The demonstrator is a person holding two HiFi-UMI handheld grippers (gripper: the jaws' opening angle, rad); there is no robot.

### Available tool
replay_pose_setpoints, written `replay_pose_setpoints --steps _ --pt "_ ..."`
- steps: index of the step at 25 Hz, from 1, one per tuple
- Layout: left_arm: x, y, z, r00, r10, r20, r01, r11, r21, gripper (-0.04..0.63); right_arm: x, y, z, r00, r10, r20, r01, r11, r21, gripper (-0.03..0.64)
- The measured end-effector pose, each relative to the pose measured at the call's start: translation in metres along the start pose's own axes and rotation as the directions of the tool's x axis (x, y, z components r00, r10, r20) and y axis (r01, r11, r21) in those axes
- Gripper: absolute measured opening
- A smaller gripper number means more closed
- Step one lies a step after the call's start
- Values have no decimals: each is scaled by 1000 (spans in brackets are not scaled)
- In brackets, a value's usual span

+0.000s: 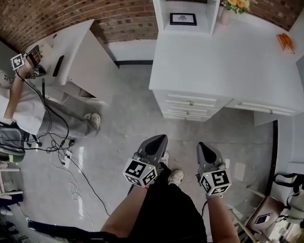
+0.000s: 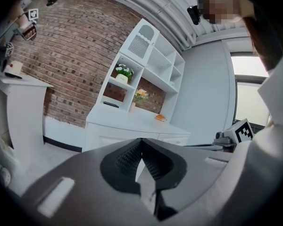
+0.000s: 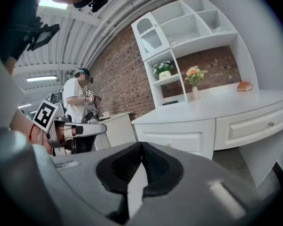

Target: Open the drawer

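A white desk (image 1: 228, 59) stands ahead with a stack of shut drawers (image 1: 190, 104) in its front and a wide shut drawer (image 1: 261, 108) to the right. My left gripper (image 1: 159, 138) and right gripper (image 1: 200, 146) hover side by side over the floor, well short of the drawers, both shut and empty. In the left gripper view the jaws (image 2: 141, 141) meet at their tips, with the desk front (image 2: 118, 138) far beyond. The right gripper view has shut jaws (image 3: 142, 145) before the drawer stack (image 3: 179, 140) and a knobbed drawer (image 3: 259, 126).
Shelves (image 1: 190, 4) with a framed picture and a flower vase (image 1: 235, 1) rise at the desk's back. A second white table (image 1: 78, 54) stands left, with another person (image 1: 20, 90) holding grippers beside it. Cables (image 1: 66, 156) trail on the floor. A stool (image 1: 263, 216) sits bottom right.
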State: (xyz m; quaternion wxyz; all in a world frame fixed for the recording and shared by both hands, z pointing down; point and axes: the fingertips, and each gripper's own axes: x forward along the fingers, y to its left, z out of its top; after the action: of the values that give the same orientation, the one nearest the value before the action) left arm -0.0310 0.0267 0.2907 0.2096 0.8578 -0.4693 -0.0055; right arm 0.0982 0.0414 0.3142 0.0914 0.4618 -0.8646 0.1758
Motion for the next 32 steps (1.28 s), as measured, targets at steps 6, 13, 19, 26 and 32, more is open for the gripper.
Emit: replay_pose_setpoints --steps 6,13,19,26,32 --pt "35 19 -29 999 -33 -42 32 999 -25 3 35 -13 -22 1000 -17 -25 18 1000 16 2" --pt "82 40 -51 993 -100 -60 99 995 -23 3 82 -38 -33 999 -50 -16 51 998 24 3" --pt "124 58 -60 992 -121 -35 120 992 -33 3 122 -58 -31 995 -92 36 91 995 48 2" --pt "162 71 -78 990 -141 -26 141 990 -11 3 158 -83 -43 989 -144 32 142 989 43 6" --pt "182 74 -91 989 -146 -29 146 989 -2 5 179 -101 -54 980 -196 12 194 976 97 63"
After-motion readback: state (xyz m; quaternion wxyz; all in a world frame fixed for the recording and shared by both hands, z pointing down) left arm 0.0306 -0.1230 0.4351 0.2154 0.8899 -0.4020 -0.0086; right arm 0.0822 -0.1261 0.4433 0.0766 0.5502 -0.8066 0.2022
